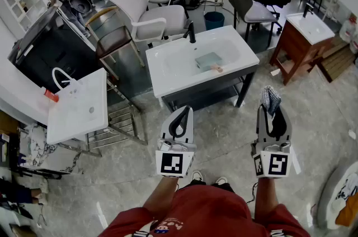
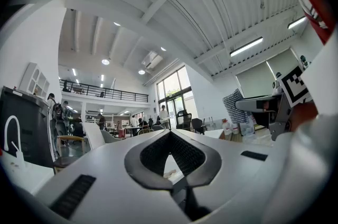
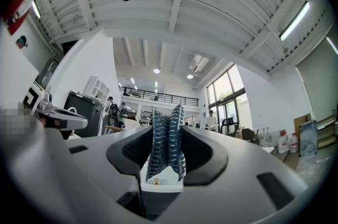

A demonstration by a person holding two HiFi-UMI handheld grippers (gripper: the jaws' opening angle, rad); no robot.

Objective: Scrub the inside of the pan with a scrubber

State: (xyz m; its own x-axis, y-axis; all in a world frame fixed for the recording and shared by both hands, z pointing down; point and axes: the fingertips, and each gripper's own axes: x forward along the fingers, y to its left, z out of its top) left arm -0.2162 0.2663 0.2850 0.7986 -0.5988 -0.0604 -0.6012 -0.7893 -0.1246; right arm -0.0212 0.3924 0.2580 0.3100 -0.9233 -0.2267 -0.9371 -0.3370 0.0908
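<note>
- Far left, a small white washbasin (image 1: 78,113) on a metal rack stands well apart from the work and plays no part in it.
- The left hand-held gripper (image 1: 183,114) is clenched on nothing: its jaw tips meet and the loop behind them is bare. It hangs in the air near the person's body, short of the table.
- Ahead stands a white table with a sunken basin (image 1: 168,76) and a black tap (image 1: 191,32). In the basin lies a pale teal, flat rectangular thing that I take for the pan (image 1: 207,60). A small pinkish bit at its near right corner is too small to tell.
- The right hand-held gripper (image 1: 272,113) is clamped on a blue-and-white checked mesh scrubber (image 3: 165,149), which stands up folded between the jaws.
- Scrubbing has not begun. To my eye, the free gripper should pin the pan's rim before the scrubber goes in flat and works the floor and corners.
</note>
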